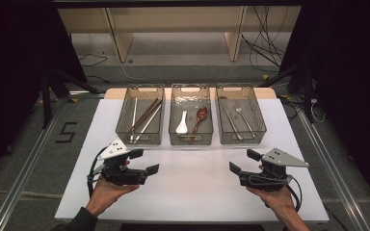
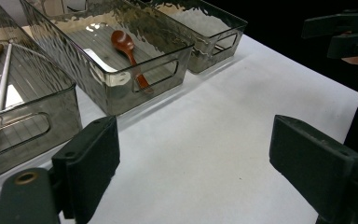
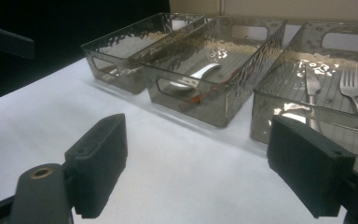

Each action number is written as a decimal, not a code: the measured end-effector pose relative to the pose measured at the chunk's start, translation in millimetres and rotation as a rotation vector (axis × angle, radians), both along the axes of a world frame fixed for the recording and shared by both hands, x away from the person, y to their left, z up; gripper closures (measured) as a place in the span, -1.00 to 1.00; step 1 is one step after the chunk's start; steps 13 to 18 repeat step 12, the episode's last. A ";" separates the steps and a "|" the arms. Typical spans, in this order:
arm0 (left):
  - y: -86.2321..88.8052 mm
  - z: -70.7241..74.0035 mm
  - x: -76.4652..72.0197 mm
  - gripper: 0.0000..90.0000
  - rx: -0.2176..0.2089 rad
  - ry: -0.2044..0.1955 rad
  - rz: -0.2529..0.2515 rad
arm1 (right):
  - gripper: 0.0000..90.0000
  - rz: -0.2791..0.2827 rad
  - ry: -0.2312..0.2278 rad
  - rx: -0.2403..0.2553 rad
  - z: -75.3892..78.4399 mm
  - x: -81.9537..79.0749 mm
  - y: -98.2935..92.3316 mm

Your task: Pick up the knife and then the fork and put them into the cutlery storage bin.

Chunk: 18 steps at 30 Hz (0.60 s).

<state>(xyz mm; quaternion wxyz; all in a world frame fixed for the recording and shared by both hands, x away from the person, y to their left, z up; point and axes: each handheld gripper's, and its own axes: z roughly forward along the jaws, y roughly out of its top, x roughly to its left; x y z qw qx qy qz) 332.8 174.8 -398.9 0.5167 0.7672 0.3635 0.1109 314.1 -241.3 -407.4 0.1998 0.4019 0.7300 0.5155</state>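
Observation:
Three clear smoky bins stand in a row at the back of the white table (image 1: 192,183). The left bin (image 1: 123,132) holds chopsticks (image 1: 144,115), white and brown. In the middle bin (image 1: 173,137) lie a white spoon (image 1: 182,124) and a brown wooden spoon (image 1: 200,117) (image 2: 129,51). The right bin (image 1: 260,130) holds a knife (image 3: 311,86) and a fork (image 1: 244,116) (image 3: 354,93). My left gripper (image 1: 144,161) (image 2: 193,163) is open over the front left of the table, holding nothing. My right gripper (image 1: 243,161) (image 3: 196,168) is open at the front right, also holding nothing.
A hand holds each gripper from the near edge. Beyond the table stand a wooden shelf unit (image 1: 178,24) and loose cables (image 1: 265,48) on the floor. A "5" (image 1: 66,132) is marked on the floor at the left. Dark tripod legs (image 1: 48,96) flank the table.

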 end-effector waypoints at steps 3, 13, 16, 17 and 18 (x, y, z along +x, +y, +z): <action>-0.1 0.1 -0.1 -0.65 0.000 -0.001 0.000 | -0.53 -0.003 -0.003 0.001 0.3 -0.2 -1.0; 0.4 -0.5 0.3 -0.65 0.001 -0.004 0.005 | -0.53 -0.010 -0.004 -0.005 0.8 -1.3 -1.7; 0.4 -0.5 0.3 -0.65 0.001 -0.004 0.005 | -0.53 -0.010 -0.004 -0.005 0.8 -1.3 -1.7; 0.4 -0.5 0.3 -0.65 0.001 -0.004 0.005 | -0.53 -0.010 -0.004 -0.005 0.8 -1.3 -1.7; 0.4 -0.5 0.3 -0.65 0.001 -0.004 0.005 | -0.53 -0.010 -0.004 -0.005 0.8 -1.3 -1.7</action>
